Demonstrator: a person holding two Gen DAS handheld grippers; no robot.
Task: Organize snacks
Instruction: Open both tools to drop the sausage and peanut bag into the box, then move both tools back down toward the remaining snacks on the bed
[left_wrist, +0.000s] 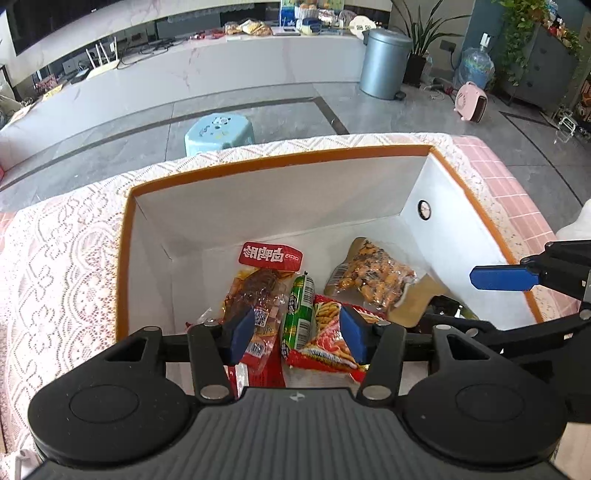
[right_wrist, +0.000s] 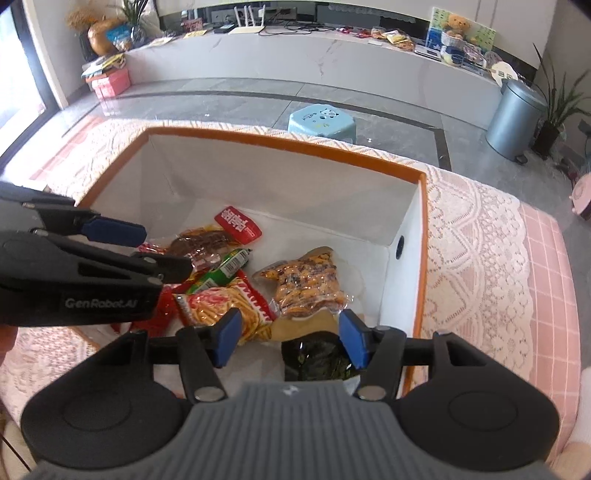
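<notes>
A white box with an orange rim (left_wrist: 280, 162) (right_wrist: 288, 146) stands on the lace-covered table and holds several snack packs. Inside lie a red-topped pack of dark meat (left_wrist: 266, 280) (right_wrist: 218, 240), a green sausage stick (left_wrist: 301, 314) (right_wrist: 231, 264), a red pack of fries-like sticks (left_wrist: 328, 332) (right_wrist: 229, 306), a clear bag of orange pieces (left_wrist: 373, 277) (right_wrist: 303, 284) and a dark pack (right_wrist: 317, 360). My left gripper (left_wrist: 297, 334) is open and empty above the box's near side. My right gripper (right_wrist: 290, 336) is open and empty above the dark pack. Each gripper shows in the other's view (left_wrist: 517, 277) (right_wrist: 122, 240).
The table carries a white lace cloth (left_wrist: 62, 258) over pink checked fabric (right_wrist: 546, 266). Beyond it on the floor stand a light blue stool (left_wrist: 219, 133) (right_wrist: 321, 120) and a grey bin (left_wrist: 384, 62) (right_wrist: 515, 118). A long white counter (left_wrist: 184, 81) runs along the back.
</notes>
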